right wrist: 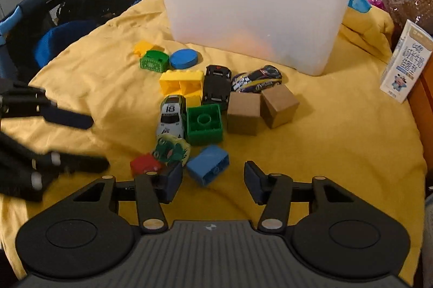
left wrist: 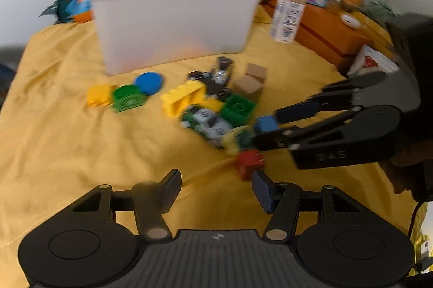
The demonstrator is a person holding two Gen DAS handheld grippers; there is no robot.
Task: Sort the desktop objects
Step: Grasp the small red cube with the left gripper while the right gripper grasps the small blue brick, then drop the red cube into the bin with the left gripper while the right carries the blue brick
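Note:
Toys lie on a yellow cloth (right wrist: 338, 141) in front of a white plastic bin (right wrist: 254, 9). A blue brick (right wrist: 207, 164) lies between my right gripper's (right wrist: 213, 181) open fingers. A red brick (right wrist: 144, 164) and a green-and-yellow frog piece (right wrist: 171, 148) sit just left of it. Behind are a white toy car (right wrist: 172, 113), a green brick (right wrist: 204, 123), a yellow brick (right wrist: 181, 82), a black car (right wrist: 216, 83) and two cardboard cubes (right wrist: 261, 109). My left gripper (left wrist: 216, 189) is open and empty, close to the red brick (left wrist: 250, 162). The bin (left wrist: 173, 14) also shows in the left wrist view.
A blue disc (right wrist: 184, 58), a green piece (right wrist: 153, 61) and a small yellow brick (right wrist: 142, 47) lie left of the bin. A milk carton (right wrist: 404, 65) stands at the right. Orange boxes (left wrist: 324, 28) and clutter line the far right. A dark chair (right wrist: 62, 14) is at the left.

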